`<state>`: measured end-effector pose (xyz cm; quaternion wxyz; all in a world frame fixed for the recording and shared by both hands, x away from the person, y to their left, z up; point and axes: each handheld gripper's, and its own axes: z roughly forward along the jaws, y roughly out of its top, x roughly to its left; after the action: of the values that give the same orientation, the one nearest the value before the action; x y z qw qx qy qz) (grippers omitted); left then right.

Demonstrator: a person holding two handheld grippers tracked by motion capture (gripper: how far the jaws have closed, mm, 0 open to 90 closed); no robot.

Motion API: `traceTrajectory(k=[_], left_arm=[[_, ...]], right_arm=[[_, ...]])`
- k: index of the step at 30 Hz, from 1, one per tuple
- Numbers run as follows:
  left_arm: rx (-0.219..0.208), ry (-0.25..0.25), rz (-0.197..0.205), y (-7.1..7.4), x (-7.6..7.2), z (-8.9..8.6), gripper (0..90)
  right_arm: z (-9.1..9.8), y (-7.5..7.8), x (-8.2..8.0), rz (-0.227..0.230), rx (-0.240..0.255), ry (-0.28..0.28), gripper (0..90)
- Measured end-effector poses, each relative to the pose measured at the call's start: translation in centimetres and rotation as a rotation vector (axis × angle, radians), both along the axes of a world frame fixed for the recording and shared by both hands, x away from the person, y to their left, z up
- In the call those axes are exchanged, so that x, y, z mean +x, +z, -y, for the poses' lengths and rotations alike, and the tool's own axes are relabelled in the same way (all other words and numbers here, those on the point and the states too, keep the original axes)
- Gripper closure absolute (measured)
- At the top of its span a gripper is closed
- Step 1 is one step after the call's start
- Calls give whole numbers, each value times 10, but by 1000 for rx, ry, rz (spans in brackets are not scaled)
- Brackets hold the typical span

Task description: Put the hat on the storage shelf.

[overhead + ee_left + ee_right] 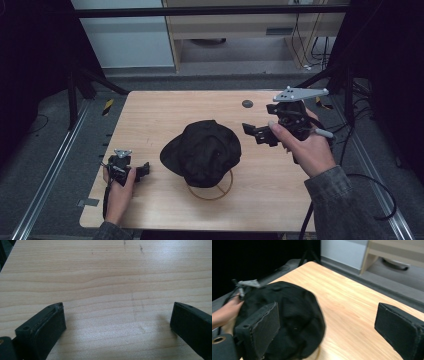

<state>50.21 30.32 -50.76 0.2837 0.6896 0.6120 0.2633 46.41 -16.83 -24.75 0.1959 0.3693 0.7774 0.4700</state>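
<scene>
Down at the bottom of the high view, a sleeve and two hands come in over the bench (pixel 150 107). The left gripper (pixel 142 170) sits low at the lower left of the frame, resting close to the wood. Its own view shows two black jaws set wide apart with just bare bench between them — it is released and holds nothing. It seems to be waiting out of the way, so the other hand has room.

The black hat (pixel 202 151) lies in the middle of the frame, soft and floppy, with its top pointing up. Part of it sits over a thin wooden ring (pixel 221 192) that peeks out at its lower edge, so the hat may be there to cover the ring or rest on it — that is hard to tell.

The right gripper (pixel 257 132) is held up at the right of the frame, lifted off the bench and pointing at the hat. In its own view the hat (pixel 287 315) fills the lower left, and the jaws stand wide apart, released, with nothing between them. It looks lined up to go for the hat's near edge.

A small dark disc (pixel 247 103) lies near the far edge, well apart from the hat.
</scene>
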Motion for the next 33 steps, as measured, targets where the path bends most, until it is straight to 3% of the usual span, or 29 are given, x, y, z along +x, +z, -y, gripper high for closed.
traceTrajectory(k=[7, 12, 18, 29, 30, 33], left_arm=[[1, 0, -1, 0, 0, 0, 0], [2, -3, -2, 0, 0, 0, 0], [3, -16, -2, 0, 2, -1, 0], [0, -31, 0, 0, 4, -2, 0], [0, -32, 0, 0, 4, -2, 0], [1, -35, 0, 0, 5, -3, 0]], right_arm=[[21, -14, 9, 8, -19, -87, 85], [35, -25, 24, 25, 8, -144, 90], [42, -47, 40, 25, -34, -185, 117], [47, -97, 55, -52, -60, -235, 114], [48, -107, 58, -67, -62, -246, 113], [50, -114, 60, -78, -65, -253, 112]])
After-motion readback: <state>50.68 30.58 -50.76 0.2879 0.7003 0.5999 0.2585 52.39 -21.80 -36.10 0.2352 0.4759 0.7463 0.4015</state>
